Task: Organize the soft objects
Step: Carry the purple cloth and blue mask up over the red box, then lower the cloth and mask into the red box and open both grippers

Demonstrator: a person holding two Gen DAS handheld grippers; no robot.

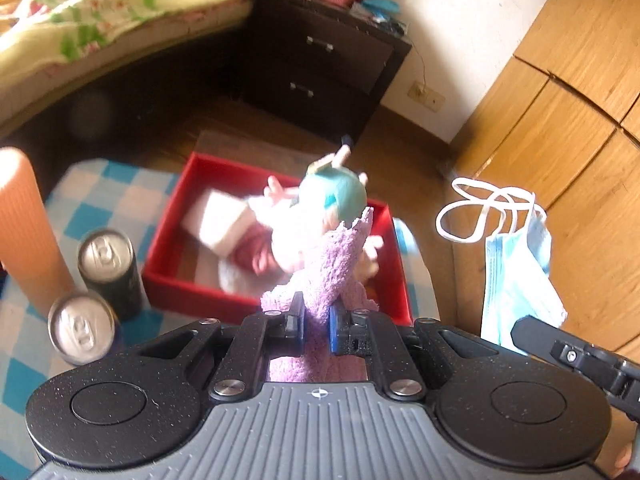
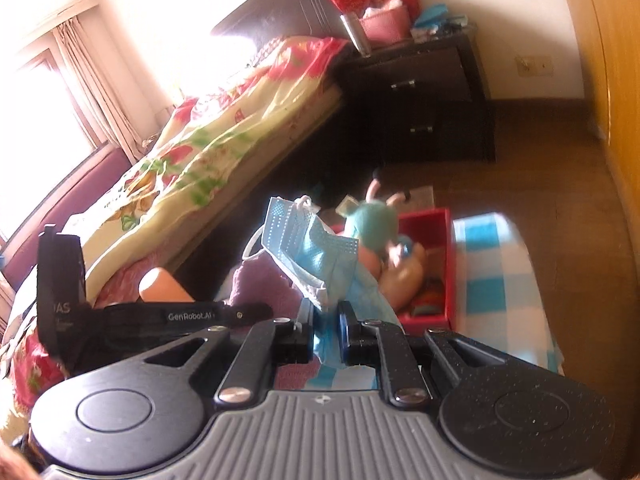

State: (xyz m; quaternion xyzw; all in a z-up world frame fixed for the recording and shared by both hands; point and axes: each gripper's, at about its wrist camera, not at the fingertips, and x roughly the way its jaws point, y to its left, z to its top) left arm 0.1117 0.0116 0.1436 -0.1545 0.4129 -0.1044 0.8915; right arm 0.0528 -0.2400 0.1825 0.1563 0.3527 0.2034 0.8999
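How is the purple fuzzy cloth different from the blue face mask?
The purple cloth is thick and fluffy; the blue mask is thin and pleated. The mask has white ear loops; the cloth has none. The left gripper pinches the cloth; the right gripper pinches the mask. Both are soft, and both are held up near the red box.

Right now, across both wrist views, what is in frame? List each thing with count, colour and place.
purple towel: one, lilac, clamped in left gripper.
face mask: one, blue with white loops, hanging from right gripper.
red box: one, on checked cloth, holding soft items.
plush doll: one, teal head, in the box.
cans: two, dark with silver tops, left of box.
orange cylinder: one, beside cans.
checked cloth: one, blue and white.
nightstand: one, dark, behind.
bed: one, floral cover.
left gripper: shut on towel.
right gripper: shut on mask.
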